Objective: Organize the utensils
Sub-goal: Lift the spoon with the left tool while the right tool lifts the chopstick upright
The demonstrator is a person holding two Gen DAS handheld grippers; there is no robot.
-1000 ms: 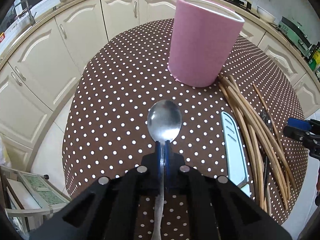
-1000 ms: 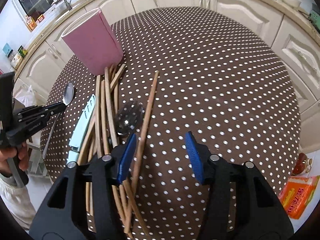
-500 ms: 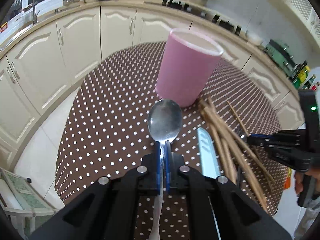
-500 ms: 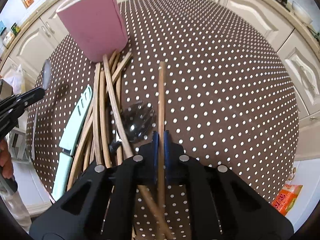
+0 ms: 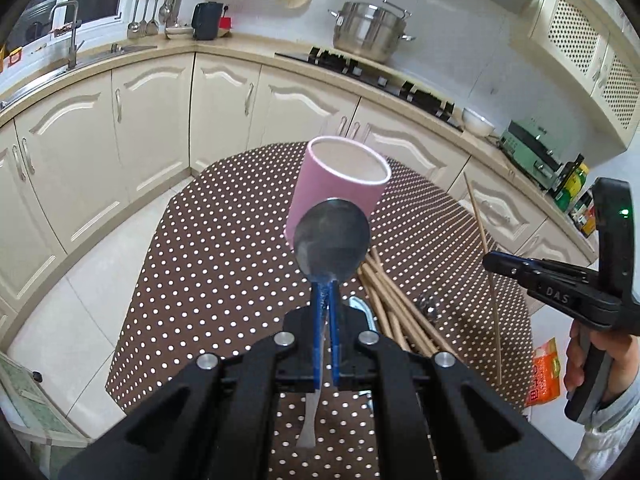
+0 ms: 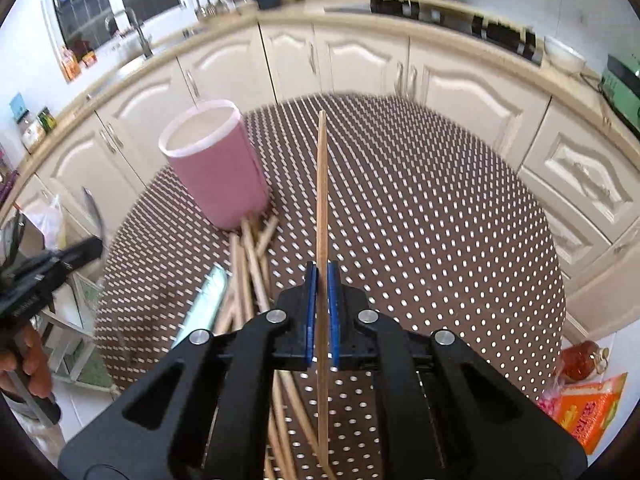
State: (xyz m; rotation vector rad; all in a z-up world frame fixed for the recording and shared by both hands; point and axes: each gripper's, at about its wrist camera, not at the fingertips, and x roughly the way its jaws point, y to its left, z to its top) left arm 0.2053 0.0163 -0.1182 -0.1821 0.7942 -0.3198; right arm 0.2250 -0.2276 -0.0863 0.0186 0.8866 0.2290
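Pinching tight — left tongs on spoon, right tongs on chopstick.

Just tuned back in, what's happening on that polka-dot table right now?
A person is sorting utensils with two handheld grippers. The left gripper is shut on a metal spoon, held up near the pink holder. The right gripper is shut on a single wooden chopstick. More chopsticks and a pale green knife lie on the table.
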